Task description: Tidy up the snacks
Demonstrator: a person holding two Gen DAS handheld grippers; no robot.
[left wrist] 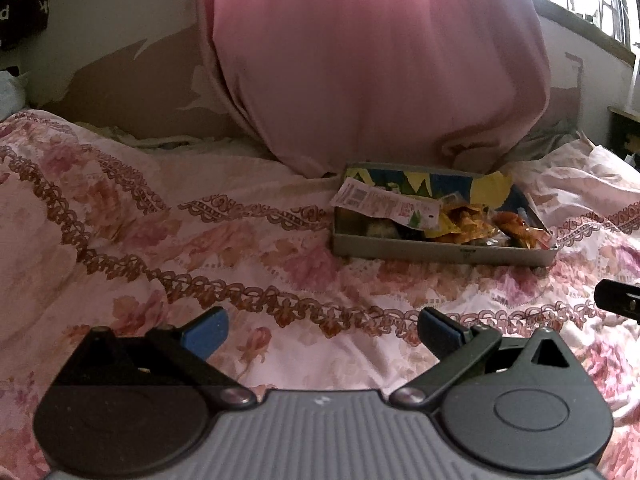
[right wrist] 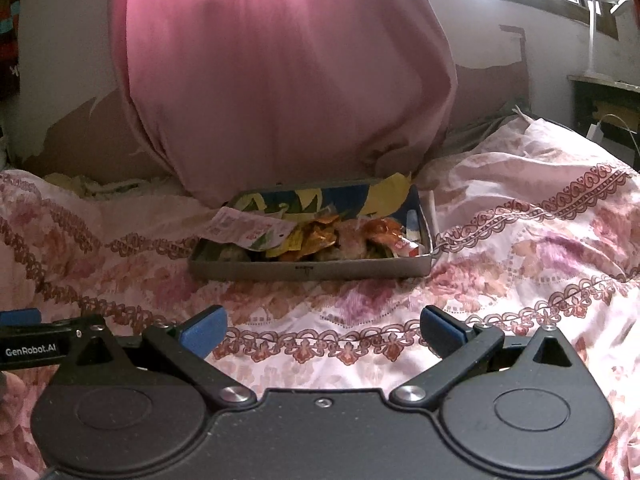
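A shallow grey metal tin (left wrist: pixel 440 249) (right wrist: pixel 312 271) lies on the floral bedspread, in front of a pink curtain. It holds several snack packets: orange and yellow wrappers (left wrist: pixel 466 222) (right wrist: pixel 316 236) and a white and pink packet (left wrist: pixel 384 200) (right wrist: pixel 250 228) that hangs over its left rim. My left gripper (left wrist: pixel 322 330) is open and empty, above the bedspread, short of the tin and to its left. My right gripper (right wrist: pixel 322 330) is open and empty, straight in front of the tin. The left gripper's finger shows at the left edge of the right wrist view (right wrist: pixel 20 316).
The pink curtain (left wrist: pixel 376 60) (right wrist: pixel 280 72) hangs right behind the tin. A wall with peeling paint stands behind the bed. A dark side table (right wrist: pixel 608 108) with a white lamp stands at the far right. The floral bedspread (left wrist: pixel 160 240) spreads to the left.
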